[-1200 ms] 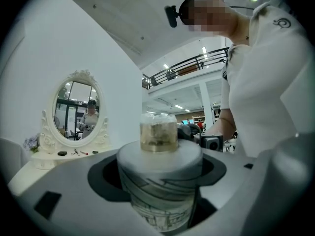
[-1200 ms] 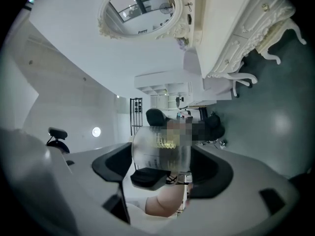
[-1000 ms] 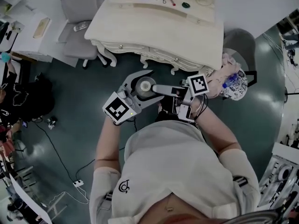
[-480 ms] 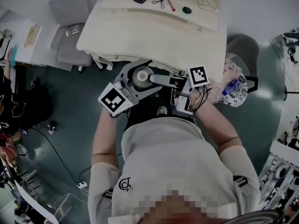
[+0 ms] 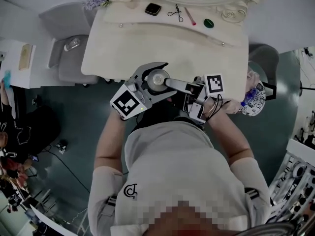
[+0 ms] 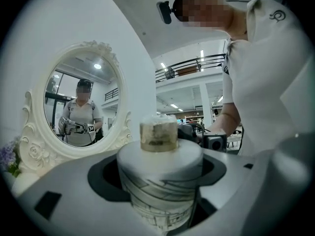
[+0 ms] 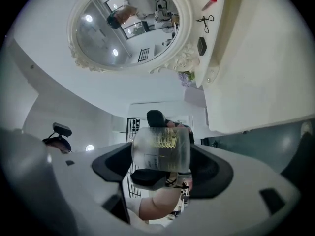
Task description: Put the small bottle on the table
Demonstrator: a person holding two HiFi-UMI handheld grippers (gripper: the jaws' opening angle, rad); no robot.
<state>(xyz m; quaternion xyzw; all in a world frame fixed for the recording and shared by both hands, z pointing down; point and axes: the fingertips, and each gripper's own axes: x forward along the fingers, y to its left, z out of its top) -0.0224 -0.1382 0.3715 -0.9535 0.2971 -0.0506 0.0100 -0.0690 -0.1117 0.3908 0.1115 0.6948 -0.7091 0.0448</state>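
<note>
The small bottle [image 5: 157, 77] has a white printed body [image 6: 158, 191] and a clear, gold-lettered top [image 6: 158, 136]. My left gripper [image 5: 164, 80] is shut on the white body and holds it upright over the front edge of the cream dressing table [image 5: 197, 50]. From the right, my right gripper [image 5: 171, 83] reaches in and its jaws close on the clear top [image 7: 161, 151]. In the left gripper view, the right gripper's camera shows just behind the bottle.
At the table's back lie a black compact [image 5: 153, 9], scissors [image 5: 175, 13], a red pen [image 5: 190, 16] and a green disc [image 5: 208, 23], below an oval mirror [image 6: 81, 102]. A grey chair [image 5: 66, 43] stands left. A stool with a patterned bag [image 5: 253, 100] stands right.
Both grippers and the bottle have come forward from above the floor to the table's front edge. The hold on the bottle looks the same.
</note>
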